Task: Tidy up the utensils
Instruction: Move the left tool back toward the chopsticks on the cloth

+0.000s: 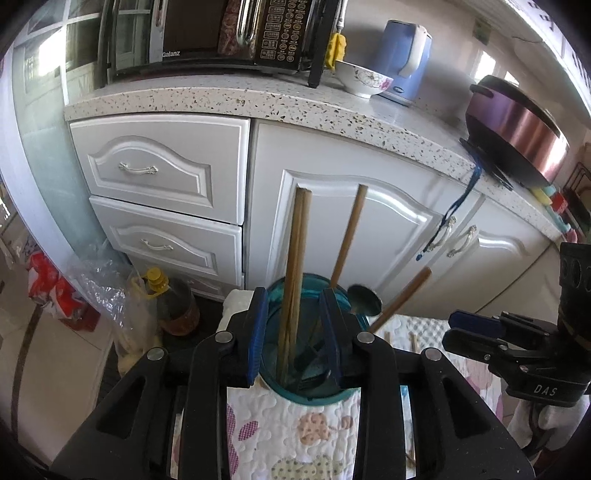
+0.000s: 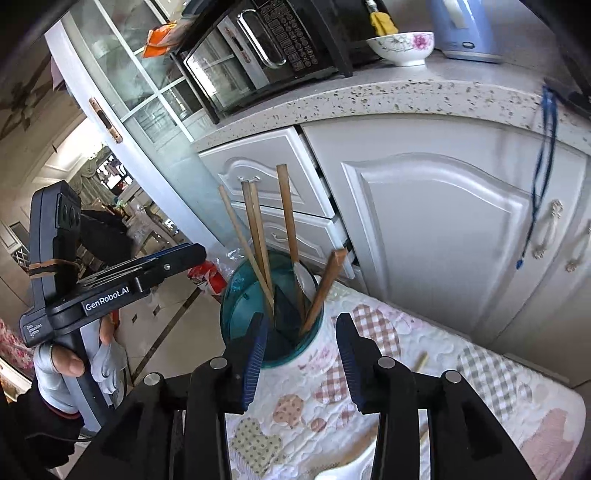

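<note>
"Galanz" is printed on the microwave (image 1: 207, 33) at the upper left of the left wrist view. "DAS" marks the right gripper (image 1: 476, 325) at that view's right edge, and "GenRobot.AI" marks the left gripper (image 2: 184, 254) at the left of the right wrist view, its handle held in a gloved hand (image 2: 70, 365). Both point downward, jaws parted and clasping nothing. The teal cup (image 1: 314, 397) stands lower centre on the quilted cloth (image 2: 369, 387), holding chopsticks (image 1: 295, 266) and a spoon (image 2: 303, 278); the left jaws straddle its rim

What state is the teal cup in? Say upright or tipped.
Upright: the teal cup stands on the quilted cloth, mouth up, chopsticks leaning inside.
</note>
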Tool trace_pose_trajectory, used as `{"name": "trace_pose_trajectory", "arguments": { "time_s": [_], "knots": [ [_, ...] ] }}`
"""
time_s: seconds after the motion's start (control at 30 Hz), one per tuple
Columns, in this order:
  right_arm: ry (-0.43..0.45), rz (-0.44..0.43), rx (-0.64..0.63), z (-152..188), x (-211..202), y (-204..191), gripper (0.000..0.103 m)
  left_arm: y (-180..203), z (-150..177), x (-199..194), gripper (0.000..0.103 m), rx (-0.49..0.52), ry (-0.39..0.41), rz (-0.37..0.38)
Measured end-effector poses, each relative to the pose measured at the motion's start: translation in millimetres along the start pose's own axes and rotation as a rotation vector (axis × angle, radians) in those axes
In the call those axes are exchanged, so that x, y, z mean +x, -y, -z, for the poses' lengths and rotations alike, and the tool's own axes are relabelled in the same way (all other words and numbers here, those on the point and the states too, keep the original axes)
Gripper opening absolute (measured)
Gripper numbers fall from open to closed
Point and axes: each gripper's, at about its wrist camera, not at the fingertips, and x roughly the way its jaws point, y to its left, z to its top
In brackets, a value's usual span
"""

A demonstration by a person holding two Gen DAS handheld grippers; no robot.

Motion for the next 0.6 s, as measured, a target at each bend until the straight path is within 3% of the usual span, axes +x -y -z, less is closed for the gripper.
{"name": "trace_pose_trajectory", "arguments": {
  "time_s": [0.6],
  "knots": [
    [0.028,0.155,-0.011,55.3,-36.1,-11.9,0.038,62.8,60.4,-11.1,0.028,0.131,0.023,-0.033]
  ]
}}
